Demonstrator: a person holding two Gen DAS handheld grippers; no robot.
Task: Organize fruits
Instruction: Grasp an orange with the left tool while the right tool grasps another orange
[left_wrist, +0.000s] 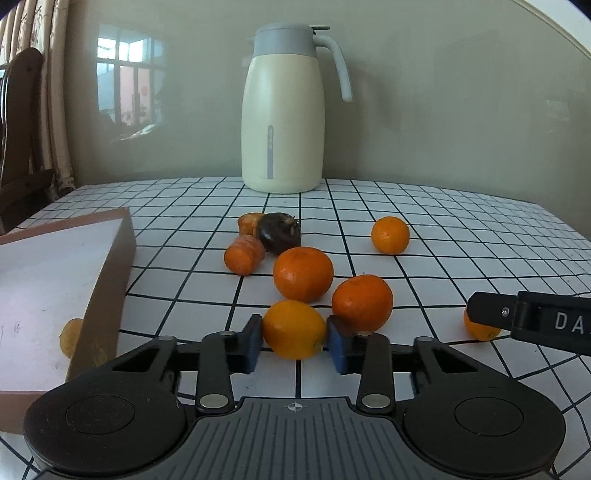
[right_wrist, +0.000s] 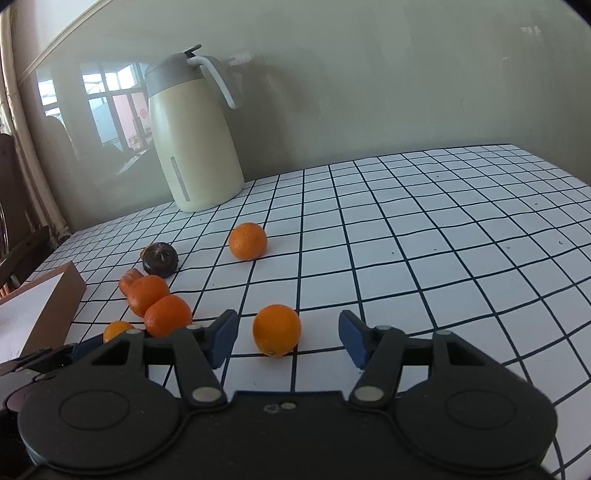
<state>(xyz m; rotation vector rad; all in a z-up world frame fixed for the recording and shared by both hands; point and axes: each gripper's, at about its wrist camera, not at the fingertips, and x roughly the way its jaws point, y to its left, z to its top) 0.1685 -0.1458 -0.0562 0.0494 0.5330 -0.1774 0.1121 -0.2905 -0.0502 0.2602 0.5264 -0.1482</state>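
Starting at the left: cardboard box (left_wrist: 107, 280) with one pale fruit (left_wrist: 71, 336) tucked outside its wall, easily missed. Left gripper (left_wrist: 294, 341) clamped on a yellow-orange citrus (left_wrist: 293, 329), an orange (left_wrist: 362, 302) just beside its right pad; lifting could nudge that neighbour rolling. Pads grip low on a round skin, so a squeeze-out slip looks possible. Right gripper (right_wrist: 288, 338) stands wide apart around a lone orange (right_wrist: 277, 329), untouched; off-centre closing may shove it away.

Home dining table (left_wrist: 406, 206), thermos jug (left_wrist: 282, 110)
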